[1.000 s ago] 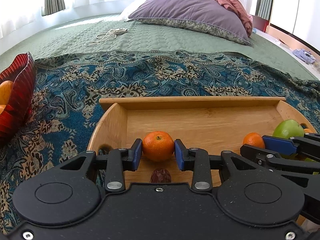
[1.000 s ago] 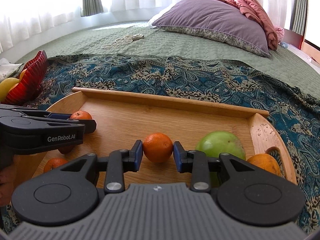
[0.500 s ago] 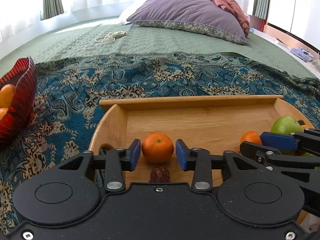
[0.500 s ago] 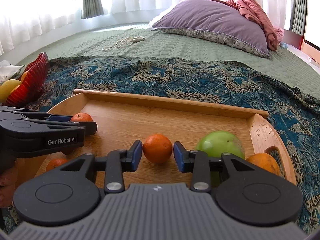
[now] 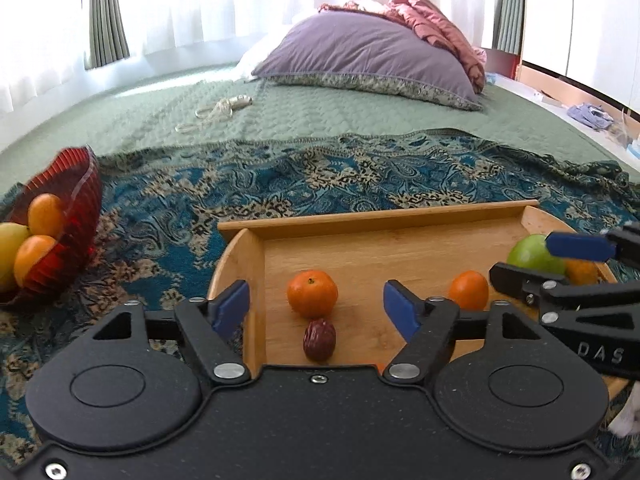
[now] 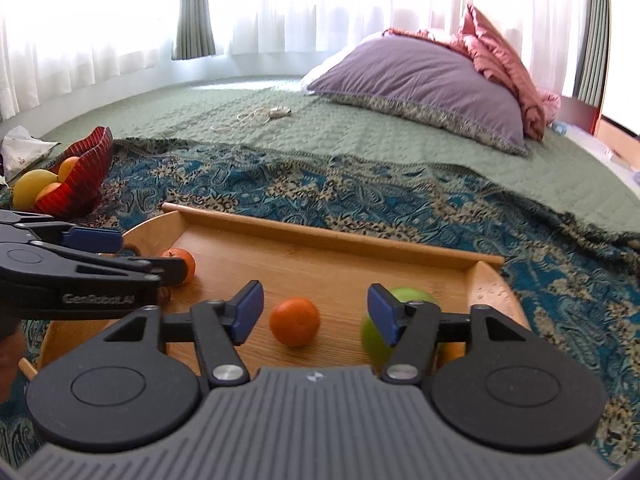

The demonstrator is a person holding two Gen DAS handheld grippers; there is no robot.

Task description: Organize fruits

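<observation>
**Fruit on the tray, both grippers wide open**

Oranges sit on the wooden tray (image 5: 400,258), one in front of each gripper. The first orange (image 5: 312,293) lies just ahead of the left gripper (image 5: 316,310), between its two blue pads, but the pads do not touch it. The jaws are spread wide and hold nothing. A small dark red fruit (image 5: 319,339) lies right in front of the gripper body, touching the near side of that orange or almost touching it; it is hard to tell which.

The second orange (image 6: 295,321) sits just ahead of the right gripper (image 6: 316,316), in the gap between its pads, with space on both sides. This gripper is also spread wide and holds nothing. A green apple (image 6: 376,332) is behind its right finger, so only part of it shows. Something orange peeks out past the apple, mostly hidden.

Off to the left of both grippers, well apart from the tray, a red bowl (image 5: 78,216) holds more oranges and a yellow fruit. The picture edge cuts the bowl off in the left view.

The tray and the bowl rest on a blue patterned blanket (image 6: 360,200). Farther ahead lie a green bed cover (image 6: 360,136) and a purple pillow (image 6: 420,76).
</observation>
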